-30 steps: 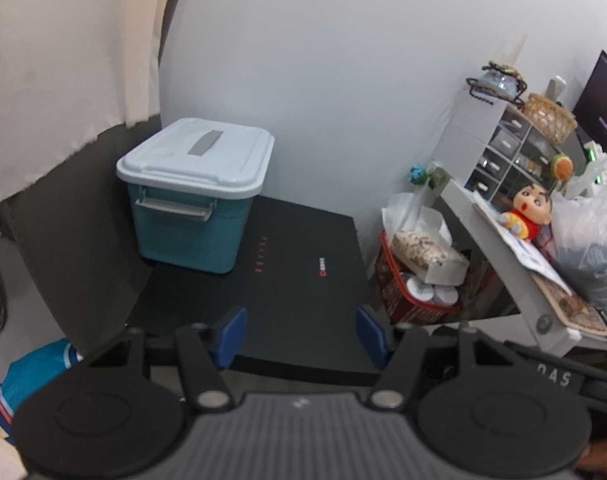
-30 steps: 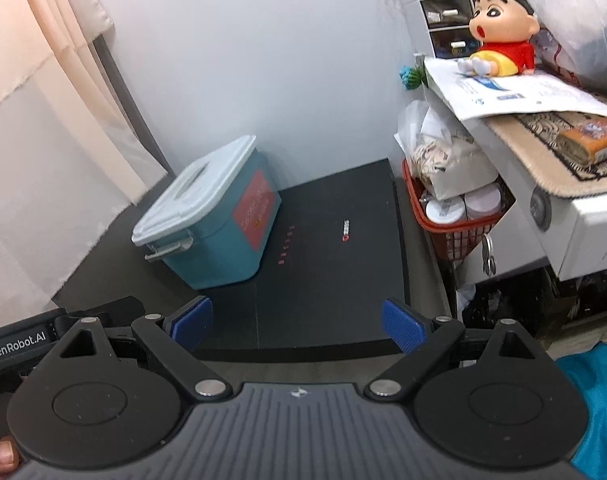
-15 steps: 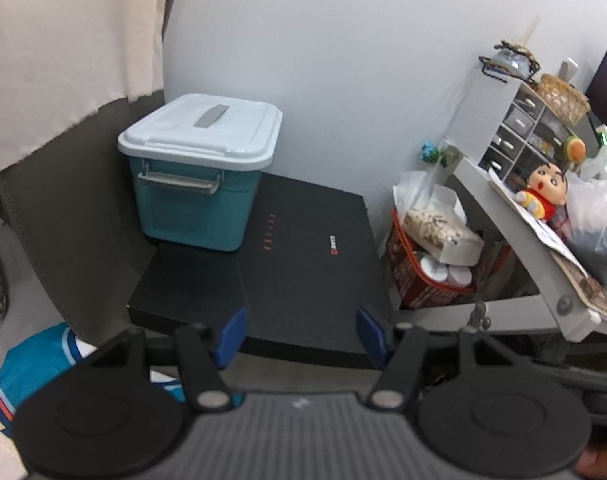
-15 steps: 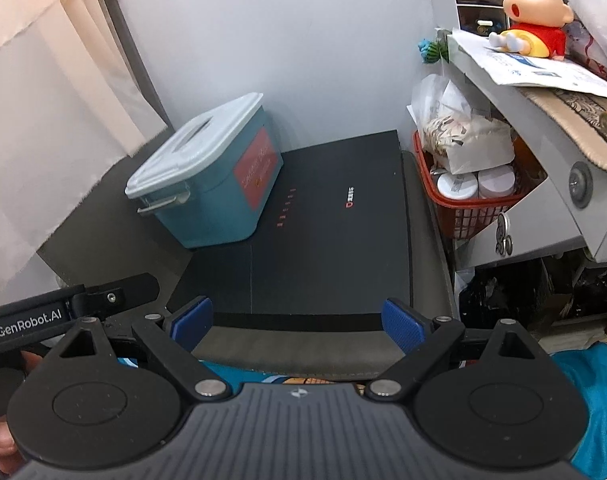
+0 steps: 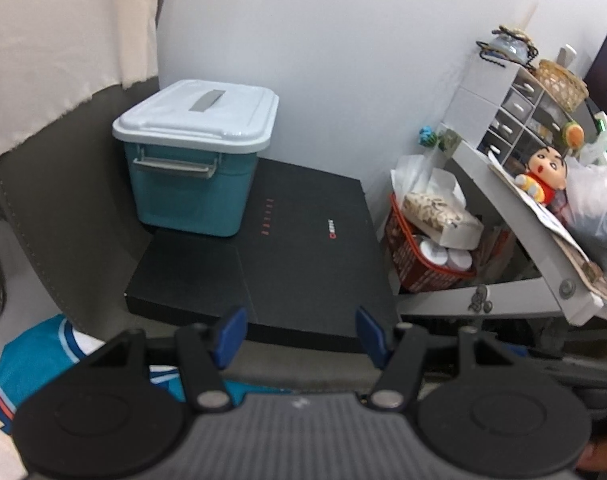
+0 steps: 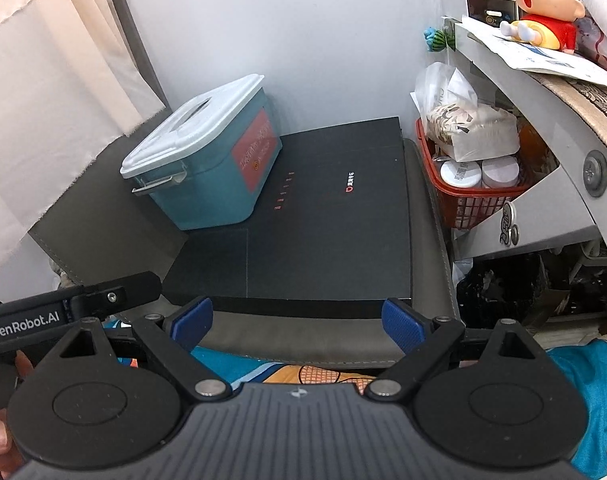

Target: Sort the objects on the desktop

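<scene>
- I am seeing the left gripper (image 5: 301, 334) with its jaws standing wide apart, holding nothing, its blue pads (image 5: 231, 335) hanging over the near edge of a flat black box (image 5: 303, 264).
- I am seeing the right gripper (image 6: 297, 322) with its jaws spread even wider, also holding nothing, hovering over the same near edge of the black box (image 6: 327, 236).
- The black box is lying flat on a grey padded seat (image 6: 311, 340), and a teal storage bin (image 5: 191, 172) with a pale lid (image 5: 195, 114) is sitting on its far left corner, lid closed, handle facing me in the left view.
- To the right of the box, a red basket (image 6: 475, 200) is holding a tissue pack (image 6: 471, 128) and round white jars (image 6: 459, 172), tucked under the grey surface (image 6: 543, 128).
- On that surface, a cartoon boy doll (image 6: 547, 8) in a red shirt is sitting on papers (image 6: 543, 56), with small drawers (image 5: 515, 120) standing behind it.
- A teal garment (image 5: 35, 364) is showing below the seat.
</scene>
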Available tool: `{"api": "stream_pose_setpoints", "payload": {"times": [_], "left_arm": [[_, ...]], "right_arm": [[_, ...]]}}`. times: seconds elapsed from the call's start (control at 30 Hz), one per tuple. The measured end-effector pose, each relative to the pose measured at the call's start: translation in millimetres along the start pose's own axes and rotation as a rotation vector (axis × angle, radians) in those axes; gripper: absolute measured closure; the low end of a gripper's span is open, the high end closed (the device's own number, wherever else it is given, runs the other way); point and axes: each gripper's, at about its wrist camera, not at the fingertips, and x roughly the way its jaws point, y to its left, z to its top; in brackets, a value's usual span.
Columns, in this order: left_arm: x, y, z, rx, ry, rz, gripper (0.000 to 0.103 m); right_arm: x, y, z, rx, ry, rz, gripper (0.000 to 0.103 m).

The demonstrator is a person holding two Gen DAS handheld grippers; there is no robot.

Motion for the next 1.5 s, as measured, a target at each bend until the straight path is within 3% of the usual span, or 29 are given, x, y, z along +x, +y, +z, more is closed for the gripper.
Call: {"api": "stream_pose_setpoints", "payload": {"times": [1.5], "left_arm": [[0.6,-8.1,-0.5,0.035,-0.006,0.026,0.041]], "right_arm": [[-0.8,1.9,1.2,-0.006,-0.003,-0.002,0.008]]}}
